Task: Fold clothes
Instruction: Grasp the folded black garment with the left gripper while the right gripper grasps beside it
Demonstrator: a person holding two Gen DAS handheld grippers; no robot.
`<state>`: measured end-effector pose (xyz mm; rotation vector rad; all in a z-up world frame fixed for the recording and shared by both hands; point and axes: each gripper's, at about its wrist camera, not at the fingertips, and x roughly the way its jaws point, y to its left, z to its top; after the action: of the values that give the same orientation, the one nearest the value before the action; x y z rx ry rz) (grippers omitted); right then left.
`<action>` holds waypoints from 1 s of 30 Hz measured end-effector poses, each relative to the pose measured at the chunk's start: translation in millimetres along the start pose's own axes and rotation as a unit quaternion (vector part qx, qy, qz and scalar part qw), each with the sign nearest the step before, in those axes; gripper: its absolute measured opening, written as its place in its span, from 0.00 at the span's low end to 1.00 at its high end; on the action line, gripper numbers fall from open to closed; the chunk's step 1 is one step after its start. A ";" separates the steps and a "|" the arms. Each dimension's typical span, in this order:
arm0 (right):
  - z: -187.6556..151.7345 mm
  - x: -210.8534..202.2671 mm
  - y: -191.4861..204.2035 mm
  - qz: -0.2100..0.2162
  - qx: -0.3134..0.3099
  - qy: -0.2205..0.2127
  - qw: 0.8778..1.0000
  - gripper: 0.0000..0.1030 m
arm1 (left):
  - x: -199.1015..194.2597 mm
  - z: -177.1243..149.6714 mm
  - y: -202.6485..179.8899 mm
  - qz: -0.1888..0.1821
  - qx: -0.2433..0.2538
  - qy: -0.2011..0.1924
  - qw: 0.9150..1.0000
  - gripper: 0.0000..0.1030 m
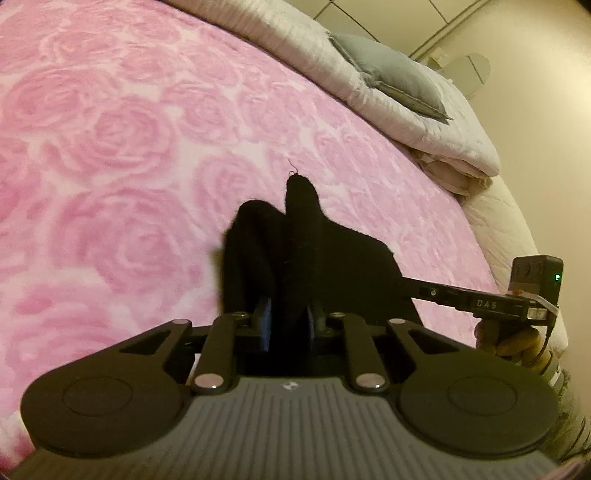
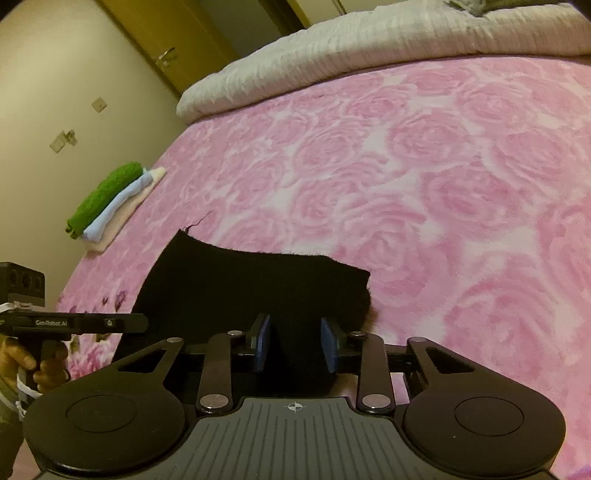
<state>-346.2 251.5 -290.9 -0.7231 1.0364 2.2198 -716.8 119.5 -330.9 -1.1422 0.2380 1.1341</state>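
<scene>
Right wrist footage shows the black garment (image 2: 255, 291) bunched on the pink blanket (image 2: 443, 184), gripped between the pads of both the right gripper (image 2: 295, 347) and left gripper (image 1: 290, 317), so spreading flat is judged next.

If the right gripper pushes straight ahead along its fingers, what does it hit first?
The black garment, already between the right gripper's blue pads; beyond it, probably the pink rose blanket.

A bed (image 2: 443, 184) with a pink rose-patterned blanket (image 1: 129, 147); a pale quilt (image 2: 369, 51) bunched at its far end, cream walls (image 2: 55, 74) and a wooden door (image 2: 177, 33) beyond.
</scene>
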 end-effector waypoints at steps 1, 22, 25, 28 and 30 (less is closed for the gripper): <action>0.8 4.3 4.3 -0.004 -0.007 0.004 1.000 0.29 | 1.8 -0.3 4.3 -0.003 -0.006 0.003 1.000 0.15; -162.4 -88.9 105.3 -0.123 -0.169 -0.059 0.976 0.29 | -86.8 -153.3 16.9 -0.047 -0.257 -0.063 0.963 0.34; -185.3 -84.5 131.1 -0.146 -0.233 -0.060 0.960 0.31 | -79.4 -159.0 15.0 -0.057 -0.284 -0.079 0.954 0.35; -197.4 -72.7 153.2 -0.176 -0.293 -0.074 0.937 0.33 | -68.5 -153.9 12.7 -0.048 -0.297 -0.090 0.949 0.33; -202.3 -62.0 163.0 -0.190 -0.323 -0.082 0.924 0.33 | -65.1 -149.2 9.8 -0.037 -0.286 -0.096 0.953 0.29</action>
<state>-370.7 -14.3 -280.8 -0.8965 0.0386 2.2084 -699.5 -39.7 -361.8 -1.5167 -0.3059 1.2761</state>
